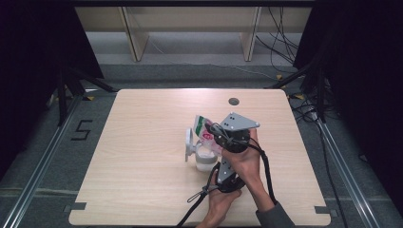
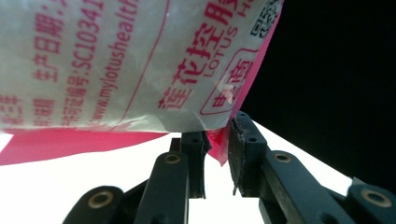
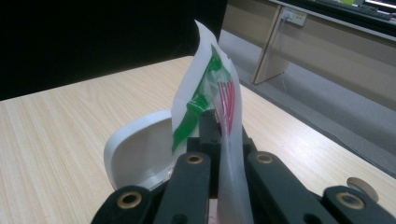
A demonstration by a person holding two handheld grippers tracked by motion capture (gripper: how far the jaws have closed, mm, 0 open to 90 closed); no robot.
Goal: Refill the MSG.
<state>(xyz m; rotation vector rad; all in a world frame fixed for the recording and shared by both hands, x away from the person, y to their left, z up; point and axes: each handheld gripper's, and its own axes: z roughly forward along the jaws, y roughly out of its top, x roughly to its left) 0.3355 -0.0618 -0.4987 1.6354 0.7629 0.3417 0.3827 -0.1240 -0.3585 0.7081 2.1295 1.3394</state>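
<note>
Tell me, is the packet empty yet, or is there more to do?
Done: the white container stands open, its lid flipped up. In hand: both hand-held grippers, left and right, pinch the packet above it. Whether it is torn or emptied, I cannot tell; closing the lid remains.

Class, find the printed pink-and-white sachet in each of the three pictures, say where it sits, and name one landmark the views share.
High view: the sachet sits mid-table, above the white container, beside the right tongs.
Left gripper view: it spreads across the upper left, its pink corner between the left tongs.
Right gripper view: it stands edge-on at centre, pinched in the right tongs.
Shared landmark: the light wooden table.
</note>
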